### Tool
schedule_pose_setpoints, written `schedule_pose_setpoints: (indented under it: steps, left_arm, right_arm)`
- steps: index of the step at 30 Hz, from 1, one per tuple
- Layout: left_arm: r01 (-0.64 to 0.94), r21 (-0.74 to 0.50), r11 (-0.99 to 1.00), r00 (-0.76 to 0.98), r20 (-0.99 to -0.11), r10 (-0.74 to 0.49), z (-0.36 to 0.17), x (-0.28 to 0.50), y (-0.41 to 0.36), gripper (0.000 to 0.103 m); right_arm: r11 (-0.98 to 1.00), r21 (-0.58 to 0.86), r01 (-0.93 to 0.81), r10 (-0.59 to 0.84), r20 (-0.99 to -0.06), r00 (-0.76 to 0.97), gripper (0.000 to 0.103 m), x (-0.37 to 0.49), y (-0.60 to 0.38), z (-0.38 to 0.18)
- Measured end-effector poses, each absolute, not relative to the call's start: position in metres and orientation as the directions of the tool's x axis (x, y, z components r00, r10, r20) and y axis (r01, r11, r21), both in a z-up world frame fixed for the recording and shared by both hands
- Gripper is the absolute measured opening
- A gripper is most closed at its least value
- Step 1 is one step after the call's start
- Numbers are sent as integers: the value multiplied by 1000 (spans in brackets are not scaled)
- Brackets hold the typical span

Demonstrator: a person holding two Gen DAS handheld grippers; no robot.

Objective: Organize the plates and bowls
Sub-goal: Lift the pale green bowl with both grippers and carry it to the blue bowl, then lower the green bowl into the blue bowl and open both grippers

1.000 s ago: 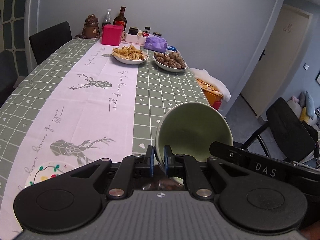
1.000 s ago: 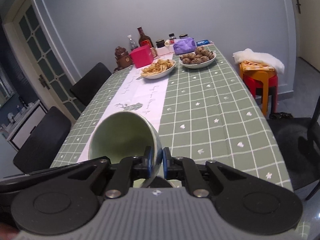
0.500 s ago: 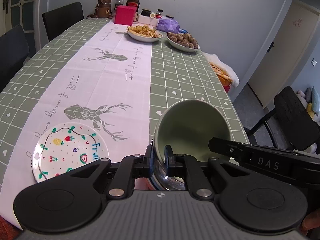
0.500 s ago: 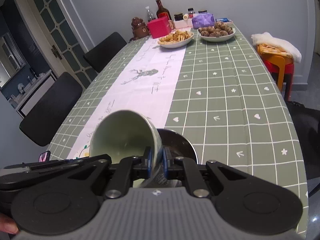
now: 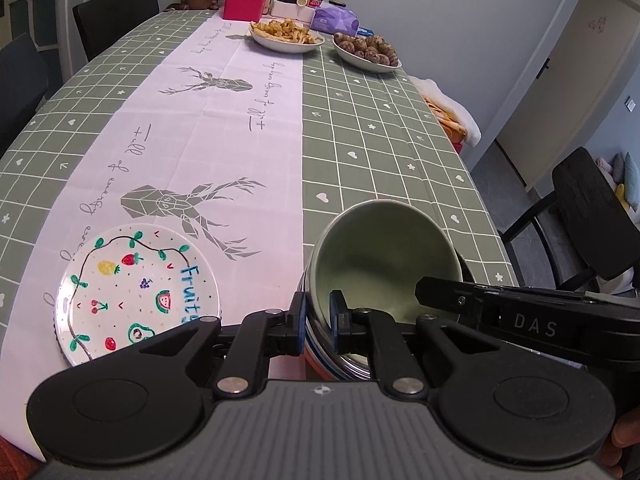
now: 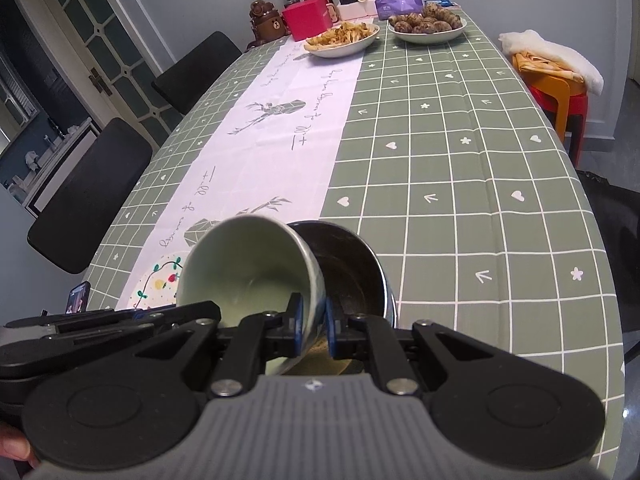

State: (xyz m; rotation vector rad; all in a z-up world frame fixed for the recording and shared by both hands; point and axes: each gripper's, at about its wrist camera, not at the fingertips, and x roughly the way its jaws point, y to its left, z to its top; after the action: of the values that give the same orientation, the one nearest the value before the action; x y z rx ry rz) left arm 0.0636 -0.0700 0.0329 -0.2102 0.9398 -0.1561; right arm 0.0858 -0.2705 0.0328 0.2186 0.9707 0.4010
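- The left tool (image 5: 318, 322) is clamped on the rim of the pale green ceramic bowl (image 5: 384, 256), one pad inside the wall and one outside; the right tool (image 6: 311, 326) is clamped on the opposite rim of the same bowl.
- The bowl hangs tilted between the two tools, mouth facing up the bench (image 6: 460, 152), at the near end of the green checked cloth just beside the white runner.
- Directly under and behind it sits a round stainless steel bowl (image 6: 352, 268); the green bowl's lower edge looks to be at or inside the steel rim, though actual contact is hidden by the tools.
- The step in hand appears to be nesting the green bowl into the steel one.
- To do it well, level the green bowl first so its base, not its rim, meets the steel floor, and keep both hands sinking together so neither grip twists the ceramic.
- Centre it over the steel bowl before letting go; an off-centre drop could rock or chip it.
- Release only once the weight rests below.
- A white round plate painted with fruit (image 5: 136, 292) lies on the runner toward the near left corner, clear of the bowls.
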Motion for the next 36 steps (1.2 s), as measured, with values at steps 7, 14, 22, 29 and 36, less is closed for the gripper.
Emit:
schedule_pose_setpoints:
  steps: [7,14,22,29,36]
  left_arm:
    - [77,-219,973,582,-782,-222,34,64,-73,14]
    - [94,-220,971,580,-780,-233,34,67,-76,20]
    - [83,-328,941,582,-750,-313,34,69,-57,21]
    - [90,-365,927,641,-691,-334,45,68,-43,38]
    - [65,-431,900,631,-681,-372,32,74,-33,58]
  right_arm:
    - [931,276,-237,361,-782,508,11,88,-264,29]
    - [934,262,-244,354,-780,517,12,88,-266,29]
    - [938,213,-273,335,-756,562,25,82,-263,38]
    - [932,250,-263,361,-715,599,38,82,-273,48]
    - [928,333,-166,363,-711,602,64,91,-290,44]
